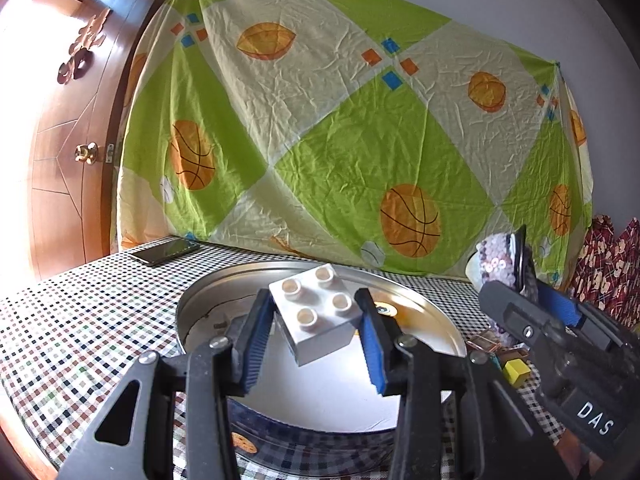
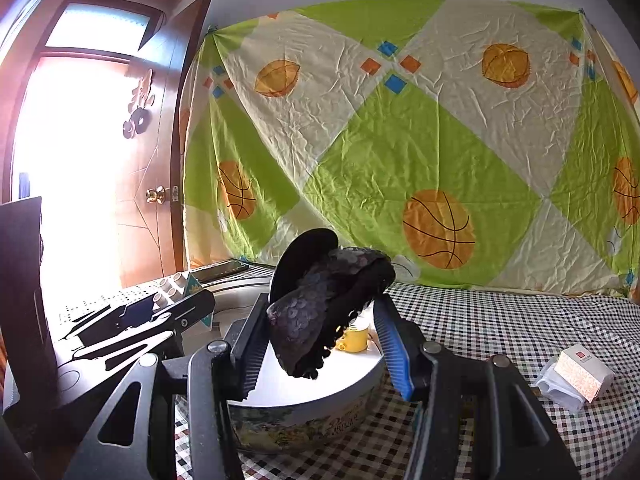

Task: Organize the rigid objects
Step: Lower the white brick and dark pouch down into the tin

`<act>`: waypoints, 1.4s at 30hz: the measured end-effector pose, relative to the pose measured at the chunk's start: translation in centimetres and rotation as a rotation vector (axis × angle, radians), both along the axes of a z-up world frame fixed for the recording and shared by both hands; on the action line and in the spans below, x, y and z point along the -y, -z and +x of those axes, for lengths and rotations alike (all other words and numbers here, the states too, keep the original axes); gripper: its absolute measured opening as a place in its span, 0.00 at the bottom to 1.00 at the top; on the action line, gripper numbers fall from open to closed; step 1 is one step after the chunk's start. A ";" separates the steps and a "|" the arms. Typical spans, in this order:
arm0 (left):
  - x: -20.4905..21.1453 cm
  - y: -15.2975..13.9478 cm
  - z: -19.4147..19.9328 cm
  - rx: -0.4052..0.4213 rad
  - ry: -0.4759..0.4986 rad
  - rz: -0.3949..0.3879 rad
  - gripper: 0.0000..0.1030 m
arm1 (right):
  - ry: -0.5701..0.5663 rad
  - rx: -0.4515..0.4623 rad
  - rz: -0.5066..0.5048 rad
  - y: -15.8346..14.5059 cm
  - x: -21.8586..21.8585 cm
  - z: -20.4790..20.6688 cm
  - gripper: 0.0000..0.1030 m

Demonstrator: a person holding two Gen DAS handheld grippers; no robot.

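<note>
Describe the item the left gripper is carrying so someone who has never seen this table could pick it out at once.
Start at the round metal tin lying open on the checked tablecloth. Just above it, the left gripper grips a white building brick between its blue-padded fingers. Four round studs on top set it apart from the dark sequined piece in the right gripper.

A room in a home is shown: a wooden door [image 1: 68,152] with a brass knob [image 1: 85,153], a bedsheet [image 1: 340,132] hung on the wall, and a checked tablecloth [image 1: 80,320].
</note>
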State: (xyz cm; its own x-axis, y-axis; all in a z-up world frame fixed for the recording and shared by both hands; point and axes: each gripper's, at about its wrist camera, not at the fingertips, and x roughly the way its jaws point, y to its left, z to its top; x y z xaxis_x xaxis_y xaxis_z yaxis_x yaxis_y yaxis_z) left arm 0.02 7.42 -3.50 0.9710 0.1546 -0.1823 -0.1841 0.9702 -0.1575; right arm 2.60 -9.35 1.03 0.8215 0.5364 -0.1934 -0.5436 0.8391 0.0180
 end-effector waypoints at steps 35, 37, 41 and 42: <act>-3.6 0.2 0.4 -0.042 -0.075 -0.010 0.40 | -0.059 -0.019 -0.024 0.2 -3.6 0.1 0.52; -3.9 0.2 0.4 -0.045 -0.074 -0.011 0.40 | -0.061 -0.019 -0.027 0.2 -3.7 0.1 0.52; -4.2 0.1 0.8 -0.063 -0.069 -0.010 0.40 | -0.066 -0.021 -0.031 0.3 -4.1 0.2 0.52; -4.2 0.1 1.0 -0.072 -0.069 -0.005 0.40 | -0.067 -0.024 -0.032 0.3 -4.1 0.2 0.52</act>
